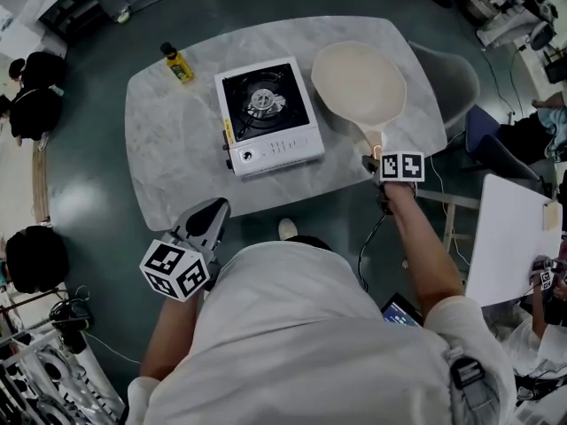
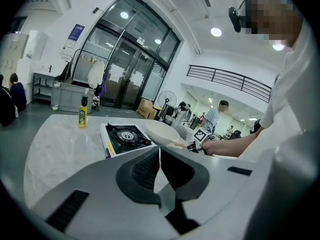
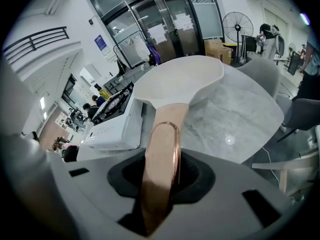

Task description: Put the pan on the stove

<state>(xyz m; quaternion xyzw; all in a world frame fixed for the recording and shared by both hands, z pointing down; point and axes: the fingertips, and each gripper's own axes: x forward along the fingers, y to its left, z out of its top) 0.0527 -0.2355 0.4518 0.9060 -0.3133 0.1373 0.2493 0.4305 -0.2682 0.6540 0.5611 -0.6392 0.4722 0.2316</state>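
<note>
Currently your right gripper (image 3: 162,171) is clenched on the far end of the pan's copper-coloured handle (image 3: 164,134), one jaw pressing each side, with the handle running straight out along the jaw line. Your left gripper (image 2: 160,169) has its jaws together on nothing and hangs off the near edge of the table (image 1: 168,149), well apart from the work.

Risks, as judged from this position:
- The grip sits at the tip of a long handle, so the whole weight of the pan (image 1: 359,82) hangs ahead of the jaws. A quick lift could let the bowl droop or roll in the grip.
- The stove (image 1: 268,113) is a light tabletop unit. A low sideways pass could catch the pan's rim on its casing and push it across the marble.
- A tilted set-down could leave the pan off the burner's supports.

Position: the pan lies directly ahead of the right gripper, bowl furthest from you, over the table's right part and just beside the stove's right side. Whether it bears on the table cannot be told. The burner (image 1: 263,101) is bare.
</note>
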